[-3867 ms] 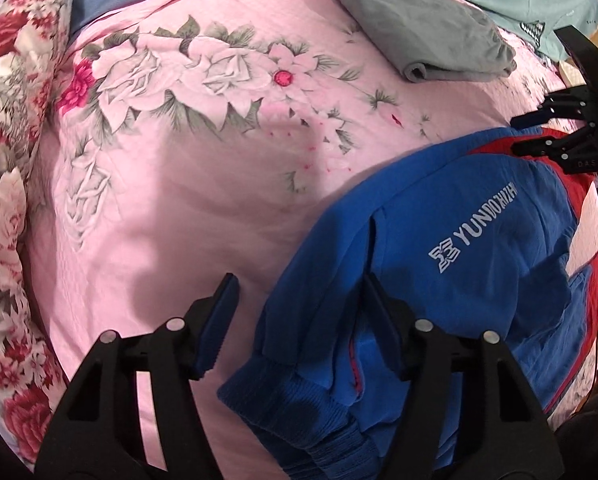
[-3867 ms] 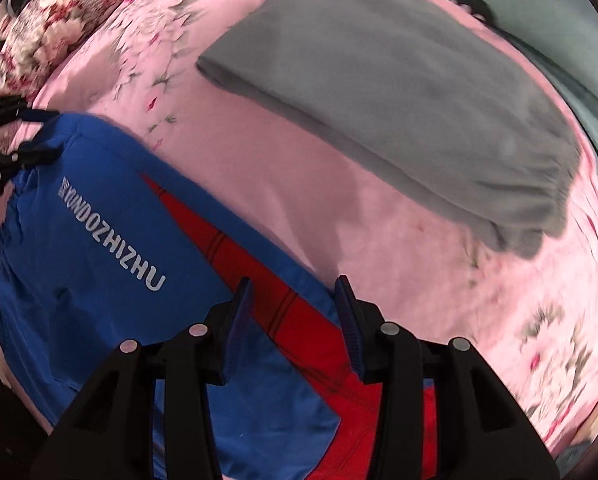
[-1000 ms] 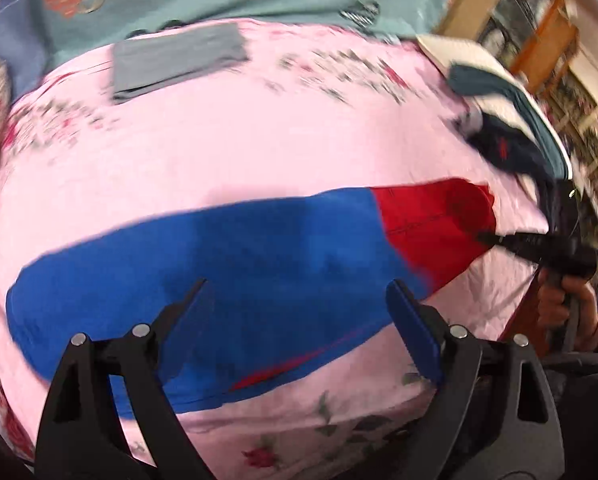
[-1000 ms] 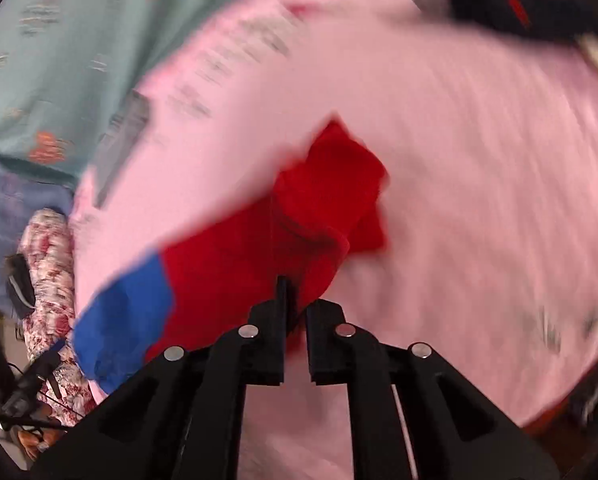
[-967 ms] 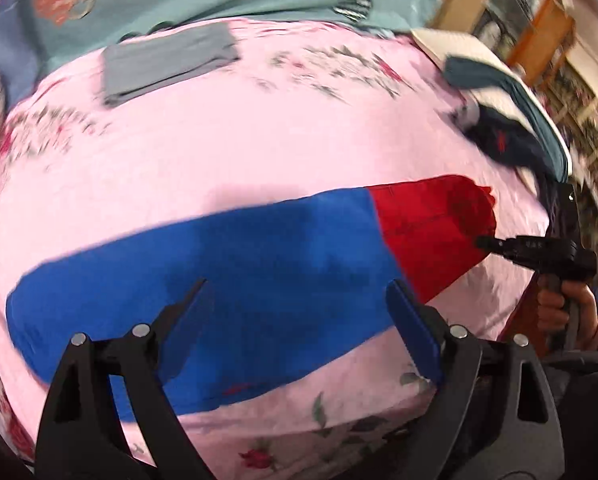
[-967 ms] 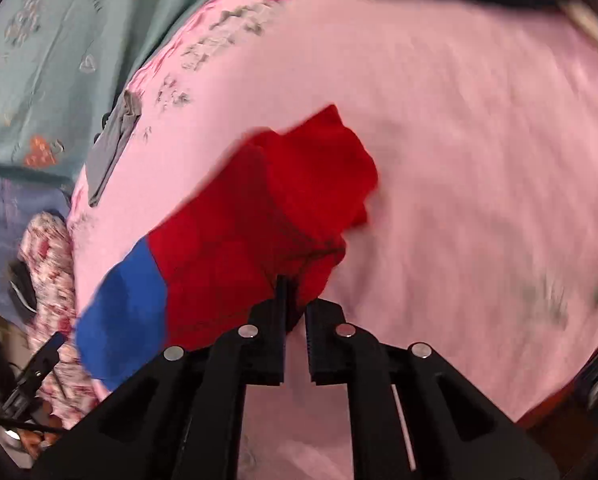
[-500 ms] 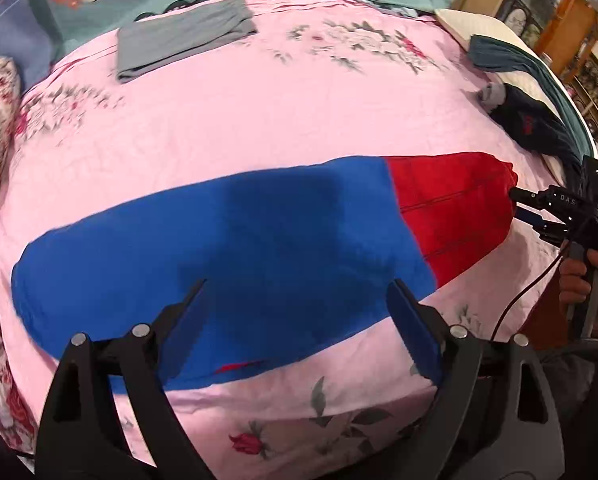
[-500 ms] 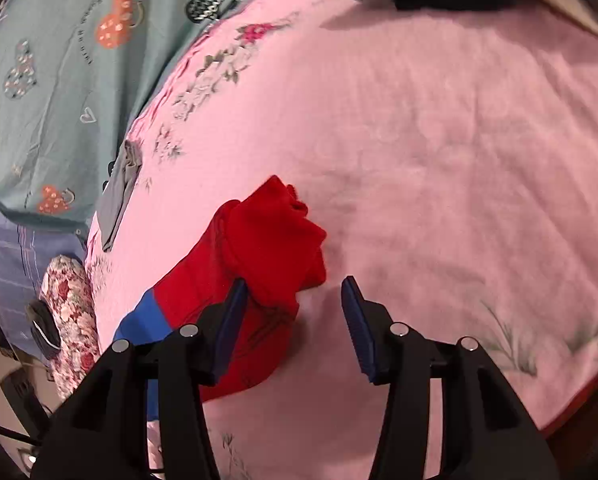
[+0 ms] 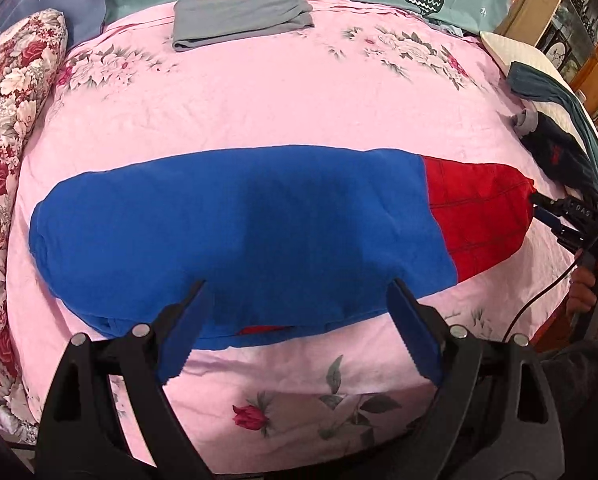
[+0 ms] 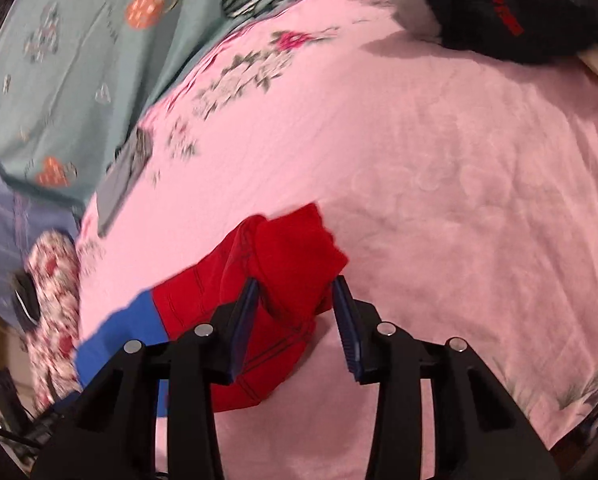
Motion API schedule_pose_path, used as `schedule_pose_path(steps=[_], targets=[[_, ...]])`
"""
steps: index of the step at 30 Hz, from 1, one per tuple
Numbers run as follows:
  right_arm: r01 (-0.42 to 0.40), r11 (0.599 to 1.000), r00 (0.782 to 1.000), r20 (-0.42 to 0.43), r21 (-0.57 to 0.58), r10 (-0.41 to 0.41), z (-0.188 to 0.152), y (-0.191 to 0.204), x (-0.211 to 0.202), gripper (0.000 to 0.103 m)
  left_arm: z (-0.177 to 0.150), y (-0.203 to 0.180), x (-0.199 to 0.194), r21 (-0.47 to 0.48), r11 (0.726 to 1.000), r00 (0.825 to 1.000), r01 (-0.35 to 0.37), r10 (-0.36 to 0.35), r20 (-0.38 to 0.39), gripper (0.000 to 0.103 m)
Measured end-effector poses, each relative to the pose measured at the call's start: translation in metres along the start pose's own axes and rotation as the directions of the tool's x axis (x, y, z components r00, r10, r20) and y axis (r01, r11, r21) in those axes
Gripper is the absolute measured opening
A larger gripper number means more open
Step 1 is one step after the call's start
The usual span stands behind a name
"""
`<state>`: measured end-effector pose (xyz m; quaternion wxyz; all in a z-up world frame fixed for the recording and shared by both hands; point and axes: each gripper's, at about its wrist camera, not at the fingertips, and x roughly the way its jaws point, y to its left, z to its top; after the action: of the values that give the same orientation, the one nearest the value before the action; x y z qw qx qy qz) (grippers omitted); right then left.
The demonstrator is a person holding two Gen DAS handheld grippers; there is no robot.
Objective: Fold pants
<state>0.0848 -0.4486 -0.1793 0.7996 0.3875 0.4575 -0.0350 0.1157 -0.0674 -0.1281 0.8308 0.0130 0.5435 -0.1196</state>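
Stretched left to right across the pink bed (image 9: 259,92): blue-and-red pants (image 9: 239,224), red cuff at frame right. Right gripper (image 10: 295,312), jaws spread, nearest that cuff; left gripper (image 9: 295,332), jaws spread wide, above mid-length.

- Left tool (image 9: 299,320): black plastic arms, blue serrated pads (image 9: 181,334), round silver screws.
- Right tool (image 10: 295,320): same black build, blue ridged pads (image 10: 347,340), silver screws.
- Bare-skinned hand (image 9: 591,284); thin black cable (image 9: 539,304) trailing.
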Motion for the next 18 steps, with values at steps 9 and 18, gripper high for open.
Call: schedule_pose_path(steps=[9,18], targets=[[-0.006,0.984,0.999,-0.044,-0.181,-0.002,-0.003,0.043,0.016,0.031,0.002,-0.010,0.001,0.030,1.000,1.000,-0.007,0.008,-0.014,0.089],[-0.016,0.969,1.000,-0.029,-0.245,0.010,-0.005,0.038,-0.002,0.036,0.007,-0.019,0.001,0.071,0.997,1.000,-0.008,0.009,-0.016,0.089]])
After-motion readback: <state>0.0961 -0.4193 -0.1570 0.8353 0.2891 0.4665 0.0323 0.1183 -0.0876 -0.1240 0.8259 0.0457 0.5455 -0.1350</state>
